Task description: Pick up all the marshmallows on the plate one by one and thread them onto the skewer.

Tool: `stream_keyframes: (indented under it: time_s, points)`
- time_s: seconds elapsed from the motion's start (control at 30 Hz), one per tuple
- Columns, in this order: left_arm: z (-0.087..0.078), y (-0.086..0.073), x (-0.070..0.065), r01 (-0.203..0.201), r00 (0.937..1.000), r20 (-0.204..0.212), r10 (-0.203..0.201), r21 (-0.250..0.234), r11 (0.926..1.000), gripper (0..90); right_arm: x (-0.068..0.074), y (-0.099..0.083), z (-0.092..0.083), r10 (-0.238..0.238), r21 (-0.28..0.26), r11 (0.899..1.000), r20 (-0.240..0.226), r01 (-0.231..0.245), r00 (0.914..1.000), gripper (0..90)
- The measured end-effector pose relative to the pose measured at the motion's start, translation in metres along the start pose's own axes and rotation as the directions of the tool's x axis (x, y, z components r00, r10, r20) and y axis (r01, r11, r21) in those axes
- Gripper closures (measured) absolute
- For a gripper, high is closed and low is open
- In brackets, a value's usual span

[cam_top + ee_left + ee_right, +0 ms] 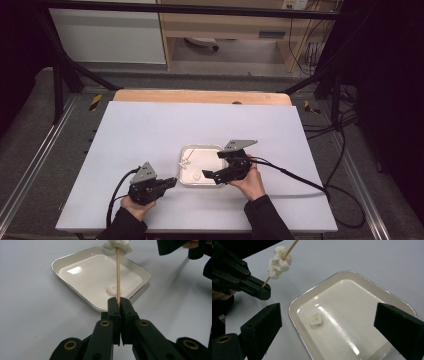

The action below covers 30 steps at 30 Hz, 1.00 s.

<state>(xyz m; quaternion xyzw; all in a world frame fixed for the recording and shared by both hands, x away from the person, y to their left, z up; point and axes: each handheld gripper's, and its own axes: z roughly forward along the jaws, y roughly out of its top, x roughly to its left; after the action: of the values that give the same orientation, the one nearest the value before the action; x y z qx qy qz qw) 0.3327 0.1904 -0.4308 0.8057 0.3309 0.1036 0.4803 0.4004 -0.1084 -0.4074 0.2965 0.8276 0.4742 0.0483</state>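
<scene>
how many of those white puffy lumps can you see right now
2. One white lump is threaded on the wooden skewer held in the left gripper; the other lies loose in the white tray. None looks hidden.

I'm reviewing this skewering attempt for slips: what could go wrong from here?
1. The left gripper pinches only the bottom end of the thin skewer, so a push on it might tilt or snap it.
2. The white pieces threaded on the skewer hang beside the tray, not over it; if they slide off, they would probably land on the table.
3. The right gripper, jaws wide, hovers over the loose piece; closing hard could crush it.
</scene>
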Motion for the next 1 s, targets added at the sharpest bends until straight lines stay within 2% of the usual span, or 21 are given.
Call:
stream_keyframes:
  time_s: [0.17, 0.3, 0.6, 0.77, 1.0]
  points:
    - [-0.001, 0.0, 0.0, 0.0, 1.0, -0.002, 0.0, -0.001, 1.0, 88.0, 0.002, -0.002, 0.007, -0.001, 0.028, 1.0, 0.011, 0.0, 0.9999, 6.0]
    - [-0.001, 0.0, 0.001, 0.004, 1.0, -0.003, -0.004, 0.0, 1.0, 88.1, 0.006, 0.0, 0.017, -0.049, 0.094, 0.995, 0.045, 0.044, 0.9978, 4.8]
    - [-0.001, 0.0, 0.001, 0.003, 1.0, -0.01, -0.003, -0.002, 1.0, 88.0, 0.014, 0.006, 0.041, -0.116, 0.151, 0.983, 0.05, 0.108, 0.9919, 8.9]
    - [-0.001, 0.0, 0.002, 0.007, 0.9999, -0.01, -0.007, -0.002, 1.0, 88.0, 0.013, 0.004, 0.05, -0.126, 0.152, 0.981, 0.042, 0.118, 0.9912, 18.0]
    - [-0.001, 0.0, 0.002, 0.008, 0.9999, -0.011, -0.008, -0.003, 1.0, 88.0, 0.014, -0.005, 0.059, -0.163, 0.176, 0.972, 0.03, 0.155, 0.9862, 34.0]
